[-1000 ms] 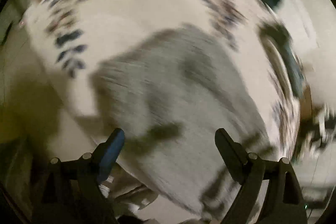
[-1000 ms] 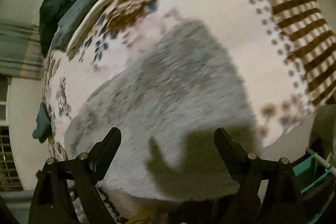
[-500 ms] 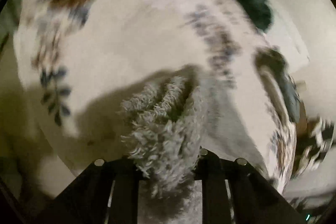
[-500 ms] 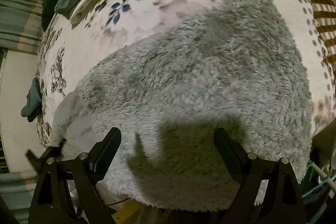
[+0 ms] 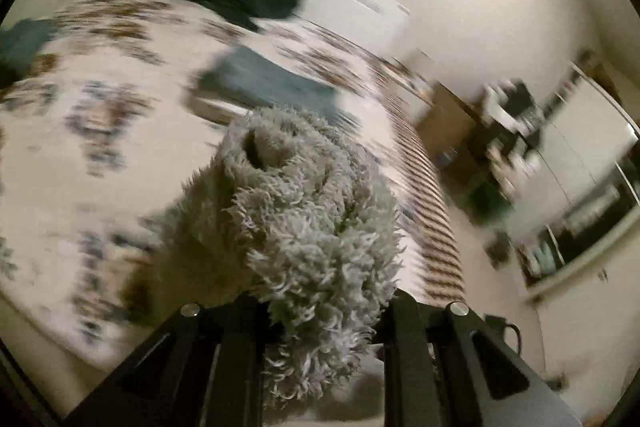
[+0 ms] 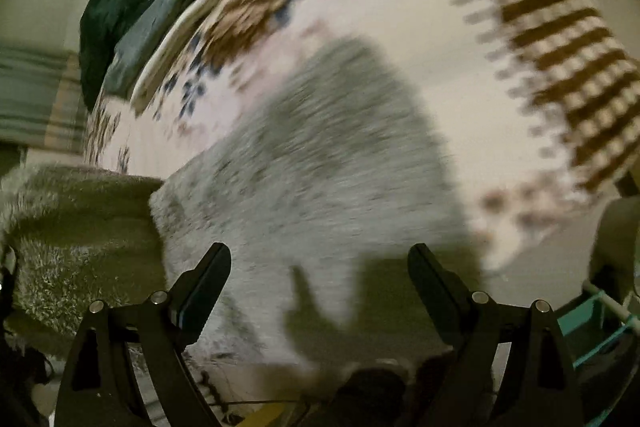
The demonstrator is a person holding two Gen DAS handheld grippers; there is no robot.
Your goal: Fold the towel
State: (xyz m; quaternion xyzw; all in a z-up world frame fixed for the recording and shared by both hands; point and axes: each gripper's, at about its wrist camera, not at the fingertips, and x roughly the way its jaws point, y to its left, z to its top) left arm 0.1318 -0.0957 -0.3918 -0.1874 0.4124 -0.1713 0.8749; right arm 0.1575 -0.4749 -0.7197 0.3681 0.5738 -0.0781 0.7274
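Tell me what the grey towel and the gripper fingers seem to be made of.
Grey towel: soft, shaggy pile fabric, probably microfibre or chenille, going by the long loose tufts bunched in the left gripper. Matte.

Right gripper fingers: hard black material, likely plastic, with a smooth, faintly shiny face; silver metal pins sit at the joints.

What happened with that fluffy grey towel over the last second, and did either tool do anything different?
The left gripper went from open to shut on the grey towel and has lifted that bunched edge up off the floral bedspread. The right gripper stayed open above the towel, holding nothing. The dark clothes at the far side stayed put.
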